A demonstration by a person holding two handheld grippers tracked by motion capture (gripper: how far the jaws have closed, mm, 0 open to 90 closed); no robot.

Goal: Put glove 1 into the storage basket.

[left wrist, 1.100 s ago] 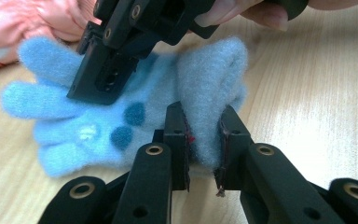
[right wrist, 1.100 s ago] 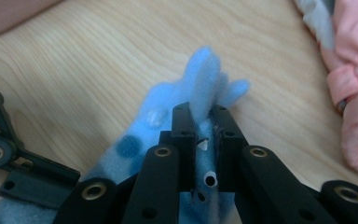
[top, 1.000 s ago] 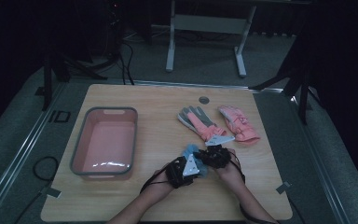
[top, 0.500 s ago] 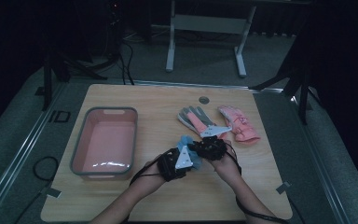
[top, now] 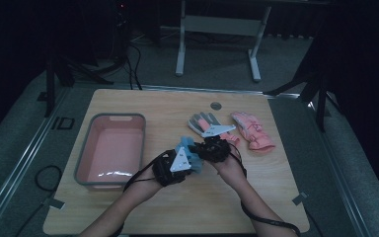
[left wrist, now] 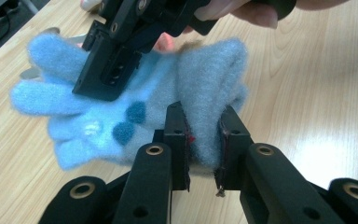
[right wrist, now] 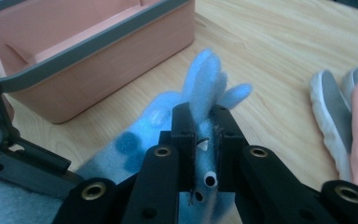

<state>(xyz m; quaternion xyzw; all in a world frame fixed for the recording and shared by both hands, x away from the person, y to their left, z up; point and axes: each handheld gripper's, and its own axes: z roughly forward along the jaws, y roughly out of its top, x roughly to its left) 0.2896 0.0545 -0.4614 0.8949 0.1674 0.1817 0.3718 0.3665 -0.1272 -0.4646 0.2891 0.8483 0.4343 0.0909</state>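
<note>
Wooden bench (top: pixel 128 217) under dim light: both grippers clamp the blue glove (left wrist: pixel 135 107) mid-frame, left gripper (left wrist: pixel 204 140) on its cuff, right gripper (right wrist: pixel 204 122) on a finger. Thin fleece could slip loose, or snag the pink bin's (top: pixel 85 148) rim at centre left.

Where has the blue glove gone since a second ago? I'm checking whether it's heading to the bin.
Yes. Held by both grippers, the blue glove has shifted left and farther up the table, toward the pink bin, away from the near edge.
</note>
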